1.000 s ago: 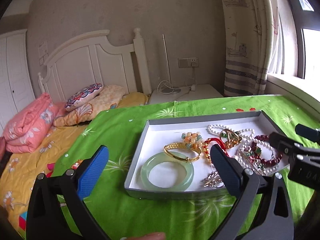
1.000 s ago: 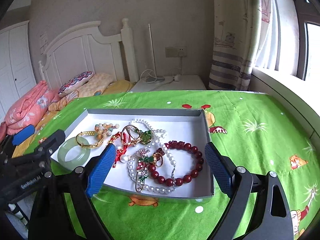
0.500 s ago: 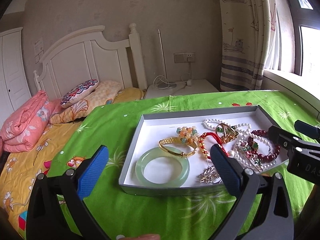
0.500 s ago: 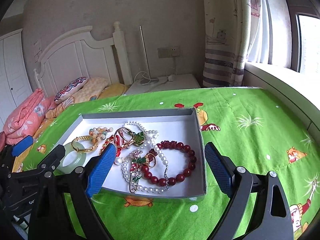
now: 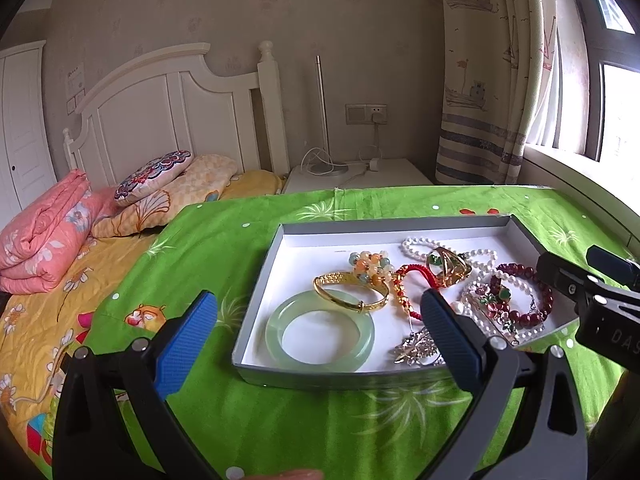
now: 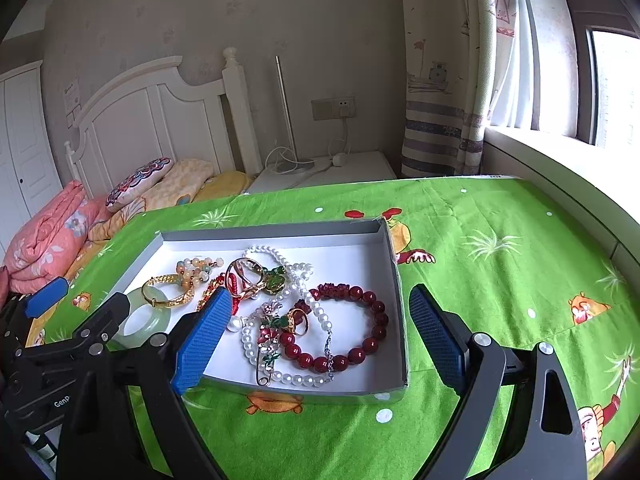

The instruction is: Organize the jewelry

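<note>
Both grippers, left (image 5: 318,332) and right (image 6: 320,332), hover with fingers apart, empty, near the tray (image 6: 394,276) of jewelry (image 6: 340,328).

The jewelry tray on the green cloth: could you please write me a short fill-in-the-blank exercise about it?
1. The jade bangle lies nearest the tray's ____ end.
2. The dark red bead bracelet lies toward the tray's ____ end.
3. Both the left gripper and the right gripper are ____.

Missing words: left; right; open

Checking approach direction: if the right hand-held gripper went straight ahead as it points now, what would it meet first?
Probably the dark red bead bracelet in the tray, which lies between the open right hand-held gripper's fingers; depth is uncertain.
</note>
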Demonstrator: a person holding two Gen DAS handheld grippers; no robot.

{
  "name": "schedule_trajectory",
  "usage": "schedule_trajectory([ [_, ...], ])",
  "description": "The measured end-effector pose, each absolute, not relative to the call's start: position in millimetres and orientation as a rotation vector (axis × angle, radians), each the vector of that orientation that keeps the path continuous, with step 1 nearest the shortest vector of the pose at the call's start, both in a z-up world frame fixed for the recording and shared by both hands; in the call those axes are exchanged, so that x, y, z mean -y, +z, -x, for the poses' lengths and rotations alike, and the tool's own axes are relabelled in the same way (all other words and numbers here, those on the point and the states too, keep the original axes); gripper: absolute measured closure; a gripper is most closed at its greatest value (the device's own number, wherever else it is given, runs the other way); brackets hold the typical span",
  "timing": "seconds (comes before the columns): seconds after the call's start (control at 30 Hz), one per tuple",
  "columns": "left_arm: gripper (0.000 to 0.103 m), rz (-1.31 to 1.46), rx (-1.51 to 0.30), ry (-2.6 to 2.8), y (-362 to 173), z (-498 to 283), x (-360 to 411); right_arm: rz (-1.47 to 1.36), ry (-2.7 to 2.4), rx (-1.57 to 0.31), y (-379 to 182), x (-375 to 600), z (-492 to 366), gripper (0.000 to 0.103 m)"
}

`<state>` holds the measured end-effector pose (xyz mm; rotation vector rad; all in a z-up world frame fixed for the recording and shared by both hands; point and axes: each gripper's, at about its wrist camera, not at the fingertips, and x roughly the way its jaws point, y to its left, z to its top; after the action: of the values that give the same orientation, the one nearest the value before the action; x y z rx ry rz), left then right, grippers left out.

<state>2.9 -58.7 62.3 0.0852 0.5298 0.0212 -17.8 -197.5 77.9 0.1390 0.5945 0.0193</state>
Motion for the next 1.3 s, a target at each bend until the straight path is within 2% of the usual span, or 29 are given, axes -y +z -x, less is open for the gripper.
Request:
schedule_trajectory([
  [1.3, 0.002, -0.045, -0.49, 0.012, 66.4, 5.6, 56.2, -0.114, 0.001, -0.578, 82.0, 195.2, 21.6, 0.017],
])
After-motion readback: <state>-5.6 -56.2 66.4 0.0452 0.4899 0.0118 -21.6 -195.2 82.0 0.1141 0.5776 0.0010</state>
